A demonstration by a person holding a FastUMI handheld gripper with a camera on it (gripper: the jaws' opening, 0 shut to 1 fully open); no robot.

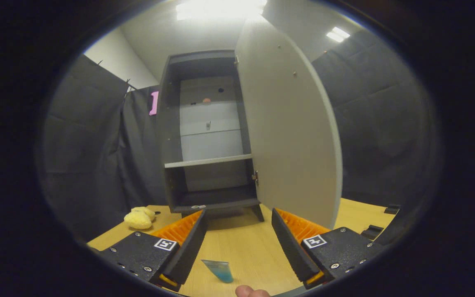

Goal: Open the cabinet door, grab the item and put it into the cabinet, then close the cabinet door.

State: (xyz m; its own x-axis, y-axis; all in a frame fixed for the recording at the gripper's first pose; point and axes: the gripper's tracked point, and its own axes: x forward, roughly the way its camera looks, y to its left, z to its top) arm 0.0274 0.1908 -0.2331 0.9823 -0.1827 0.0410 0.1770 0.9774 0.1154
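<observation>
A small grey cabinet (204,136) stands on the wooden table (241,243) beyond my fingers, its door (291,128) swung wide open to the right. Inside, a shelf (208,161) splits it into an upper and a lower compartment, both bare. My gripper (237,239) is open, its fingers spread with only tabletop between them. A small blue-tipped tube (219,270) lies on the table close in, between the fingers near their base. A yellow plush item (139,218) rests on the table left of the cabinet, beyond the left finger.
Black cloth walls close in the booth on both sides. Small dark blocks (379,222) sit at the table's right edge. A fingertip of a person's hand (250,292) shows just below the tube.
</observation>
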